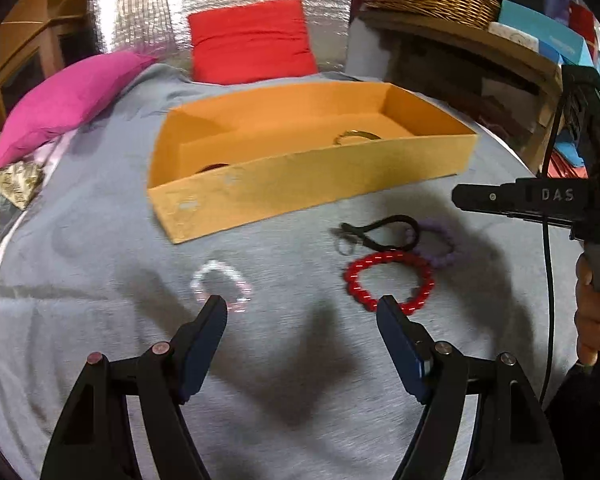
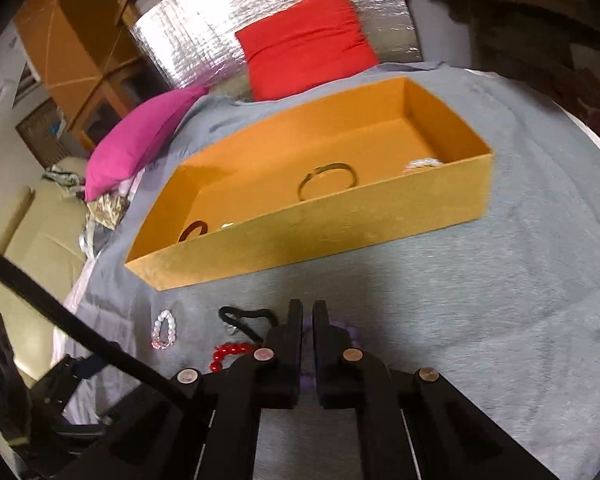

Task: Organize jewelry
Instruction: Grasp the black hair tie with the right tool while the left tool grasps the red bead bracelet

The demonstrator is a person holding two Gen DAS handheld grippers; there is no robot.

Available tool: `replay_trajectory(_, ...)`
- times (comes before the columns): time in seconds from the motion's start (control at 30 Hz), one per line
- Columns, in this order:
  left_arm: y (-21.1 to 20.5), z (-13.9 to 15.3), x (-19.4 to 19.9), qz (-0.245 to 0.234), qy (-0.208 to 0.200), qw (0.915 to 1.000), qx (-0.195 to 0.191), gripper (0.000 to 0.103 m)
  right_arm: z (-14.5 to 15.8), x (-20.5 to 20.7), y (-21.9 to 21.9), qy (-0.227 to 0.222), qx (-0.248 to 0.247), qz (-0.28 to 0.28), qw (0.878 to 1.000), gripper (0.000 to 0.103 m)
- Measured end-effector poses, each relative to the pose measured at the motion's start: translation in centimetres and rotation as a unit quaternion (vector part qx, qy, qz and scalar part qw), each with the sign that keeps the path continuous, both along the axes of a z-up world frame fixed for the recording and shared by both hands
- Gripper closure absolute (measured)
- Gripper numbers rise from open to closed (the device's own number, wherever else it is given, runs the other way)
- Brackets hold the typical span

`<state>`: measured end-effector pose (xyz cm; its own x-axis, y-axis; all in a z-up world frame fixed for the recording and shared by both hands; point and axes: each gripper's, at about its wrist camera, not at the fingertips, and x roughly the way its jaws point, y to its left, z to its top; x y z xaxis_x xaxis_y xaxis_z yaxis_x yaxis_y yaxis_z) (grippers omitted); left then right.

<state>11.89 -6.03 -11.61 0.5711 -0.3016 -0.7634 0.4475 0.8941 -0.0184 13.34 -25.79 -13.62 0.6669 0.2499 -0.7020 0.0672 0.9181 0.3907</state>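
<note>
Purple beaded bracelet (image 1: 440, 246) lay directly under the right tool (image 2: 308, 312).
Right tool nearly clenched above it; left tool (image 1: 302, 308) released, nearer the red beaded bracelet (image 1: 388, 282).

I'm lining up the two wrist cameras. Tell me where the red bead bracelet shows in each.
Left wrist: red bead bracelet lies right of centre on the grey cloth, beside the right finger of the open left tongs.
Right wrist: low, left of centre, partly hidden by the tongs.
Shared landmark: orange box behind it.
</note>
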Motion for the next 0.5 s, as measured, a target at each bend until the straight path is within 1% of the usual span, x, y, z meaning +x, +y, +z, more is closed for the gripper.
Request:
replay_trajectory(0.07,-1.0,-0.3,0.2,-0.006,0.006,1.0,-0.004,0.025,0.0,-0.2,-0.7,0.005,0.027,0.001,1.0,0.097)
replay_trajectory(0.13,-2.0,-0.8,0.5,-0.011,0.016,0.9998,-0.002,0.025,0.1,-0.2,-1.2,0.011,0.042,-0.004,0.999,0.096)
replay_trajectory(0.3,-3.6,-2.1,1.0,-0.019,0.034,0.9992,0.009,0.025,0.2,-0.7,-1.9,0.01,0.053,-0.013,0.998,0.096)
replay_trajectory(0.43,-3.6,-3.1,1.9,0.001,0.039,0.999,0.022,0.025,-0.1,-0.7,-2.0,0.019,0.057,-0.013,0.998,0.096)
replay_trajectory(0.47,-3.4,-3.3,2.0,0.005,0.043,0.9988,0.023,0.029,-0.1,-0.6,-2.0,0.021,0.06,-0.014,0.998,0.096)
replay_trajectory(0.5,-3.2,-3.4,2.1,0.006,0.045,0.9987,0.02,0.047,-0.2,-0.6,-1.9,0.021,0.061,-0.015,0.998,0.096)
